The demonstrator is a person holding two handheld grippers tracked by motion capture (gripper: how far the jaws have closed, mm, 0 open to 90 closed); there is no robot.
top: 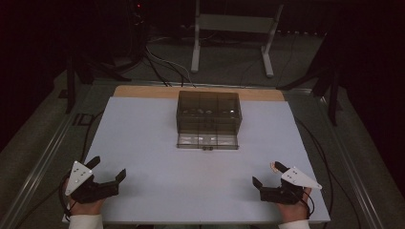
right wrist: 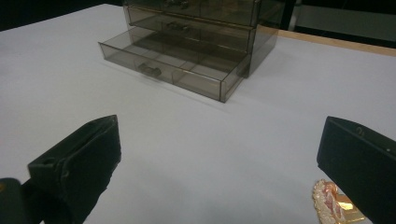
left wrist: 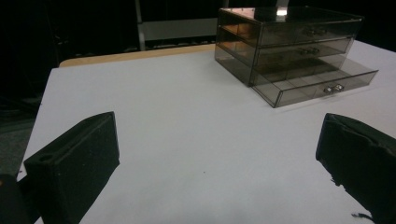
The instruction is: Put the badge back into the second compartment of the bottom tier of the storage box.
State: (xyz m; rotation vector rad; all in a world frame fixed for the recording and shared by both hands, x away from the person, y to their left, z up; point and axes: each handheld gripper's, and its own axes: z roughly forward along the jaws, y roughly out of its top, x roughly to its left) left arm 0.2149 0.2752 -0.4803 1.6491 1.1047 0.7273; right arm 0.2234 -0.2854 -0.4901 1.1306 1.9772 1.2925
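A smoky translucent plastic three-drawer chest (top: 208, 119) sits toward the far middle of the pale grey table (top: 143, 143), its bottom drawer (top: 207, 140) pulled out toward the person. The left hand-held gripper (top: 107, 168) rests at the near left corner, jaws spread wide with nothing between them; the chest lies well ahead and off to its right. The right hand-held gripper (top: 266, 174) rests at the near right corner, jaws likewise spread, chest well ahead to its left. A small pink-and-gold ornament (right wrist: 335, 203) lies just beside the right hand-held gripper's outer jaw; whether it touches I cannot tell.
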